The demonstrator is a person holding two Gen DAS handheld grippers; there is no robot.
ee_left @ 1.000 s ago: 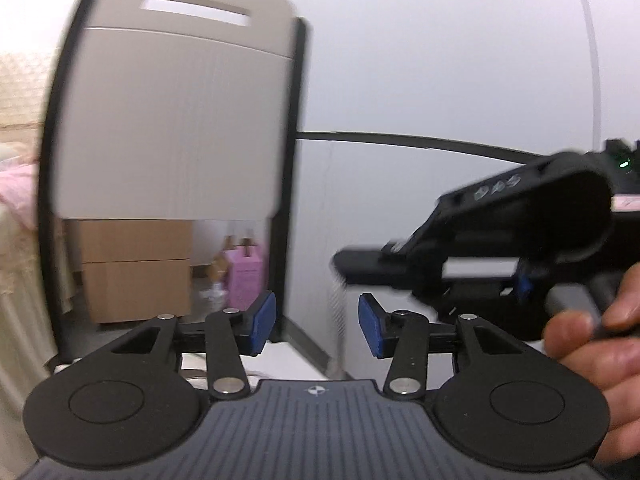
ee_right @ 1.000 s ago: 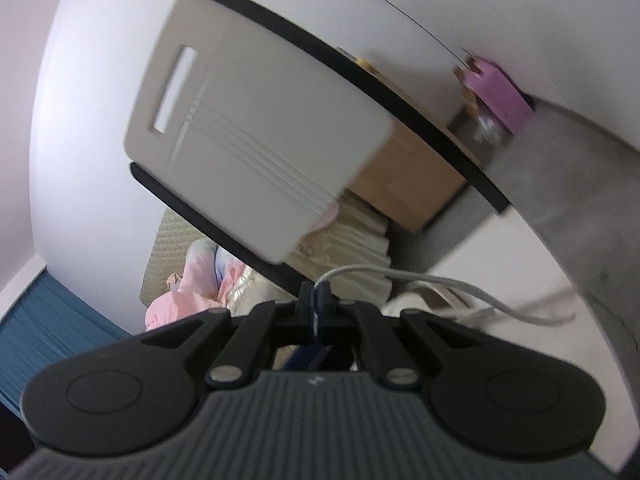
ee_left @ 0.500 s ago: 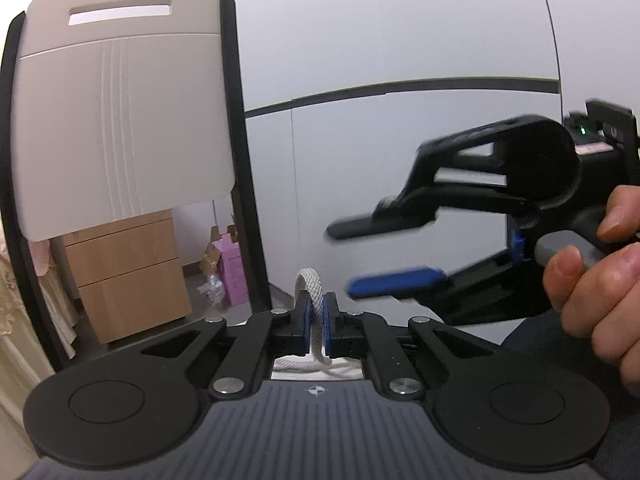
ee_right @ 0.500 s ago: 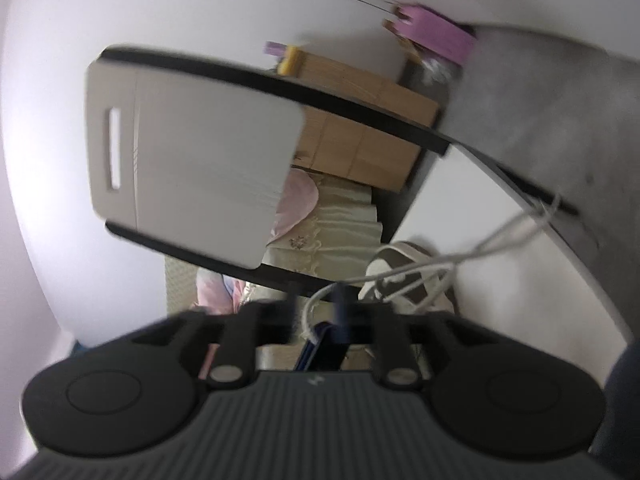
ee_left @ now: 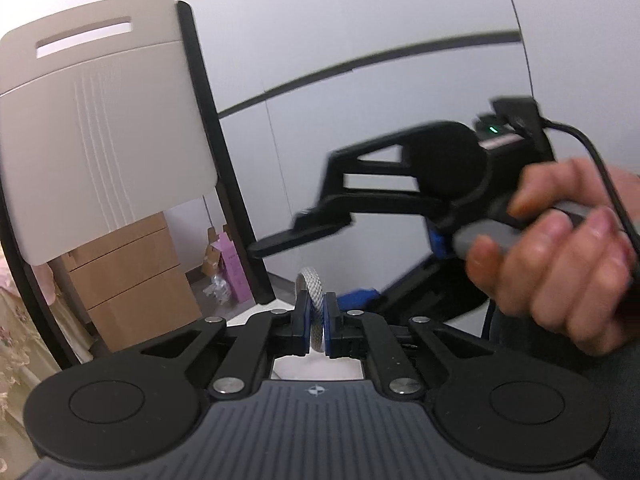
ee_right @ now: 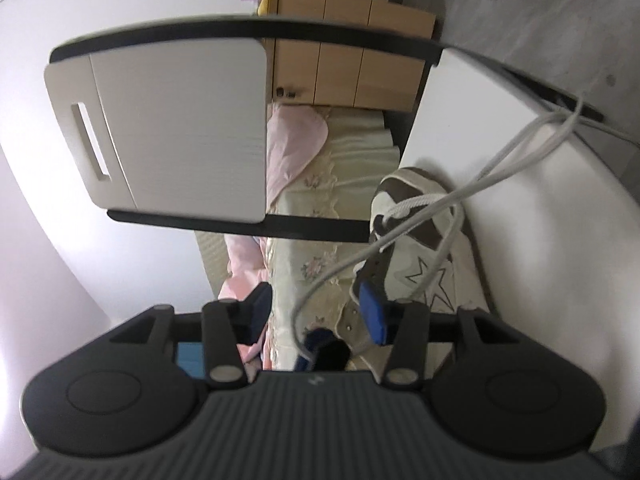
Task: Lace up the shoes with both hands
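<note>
In the left wrist view my left gripper [ee_left: 315, 314] is shut on a white braided lace [ee_left: 313, 286] that arches up out of its blue pads. Just beyond it, a hand [ee_left: 560, 256] holds my right gripper [ee_left: 304, 276], whose jaws are opening and stand wide apart. The right wrist view is rolled sideways. There the right gripper [ee_right: 316, 308] has a thin loop of lace [ee_right: 298, 312] running between its fingers, with neither pad touching it. Behind lies a white and brown shoe [ee_right: 420, 240] with a star outline, on a white table [ee_right: 540, 248]. Two lace strands [ee_right: 520, 148] stretch away from the shoe.
A beige chair back [ee_left: 100, 120] in a black frame stands close on the left, also large in the right wrist view as the chair back [ee_right: 172, 128]. Wooden drawers [ee_left: 132, 280], a pink box [ee_left: 232, 264] and pale flowered bedding [ee_right: 320, 256] lie behind.
My left gripper went from open to shut on the lace. My right gripper let go of the lace and opened, rolling and sinking until the shoe came into its view.
</note>
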